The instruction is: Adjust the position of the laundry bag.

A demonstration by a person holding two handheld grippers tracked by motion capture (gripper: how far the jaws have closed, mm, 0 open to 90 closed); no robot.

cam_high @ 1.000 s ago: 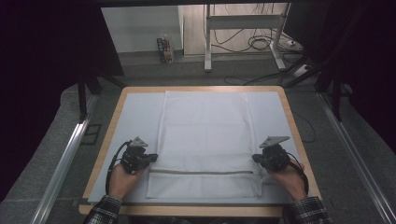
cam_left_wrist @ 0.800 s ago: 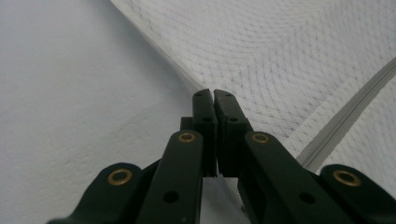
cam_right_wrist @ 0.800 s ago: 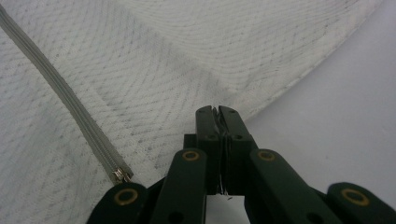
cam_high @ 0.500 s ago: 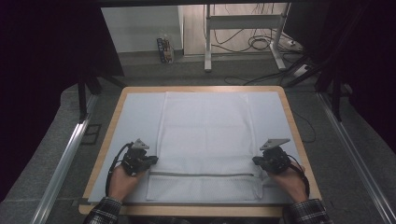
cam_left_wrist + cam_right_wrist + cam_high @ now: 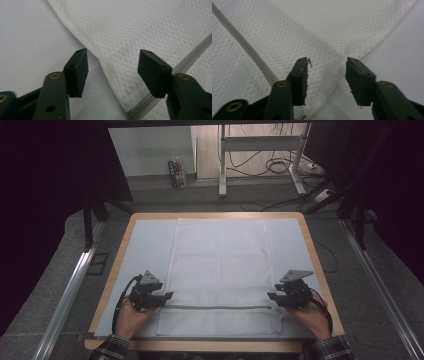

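A white waffle-weave towel (image 5: pixel 220 270) with a grey stripe (image 5: pixel 217 307) near its front end lies flat along the middle of the table. My left gripper (image 5: pixel 167 296) sits at the towel's left edge, just above the stripe, held by a hand. In the left gripper view it (image 5: pixel 112 72) is open, its jaws straddling the towel's edge (image 5: pixel 107 67). My right gripper (image 5: pixel 272 296) mirrors it at the towel's right edge. Seen in the right gripper view, it (image 5: pixel 327 77) is open too, with the towel's edge (image 5: pixel 342 62) between its jaws.
A pale blue mat (image 5: pixel 145 245) covers the wood-rimmed table (image 5: pixel 312 250). Beyond the table's far edge are a metal stand (image 5: pixel 222 165), floor cables (image 5: pixel 280 165) and dark panels. Metal rails (image 5: pixel 70 290) run along both sides of the table.
Both grippers have edged slightly inward toward the towel's side edges near the stripe. The towel has not moved.
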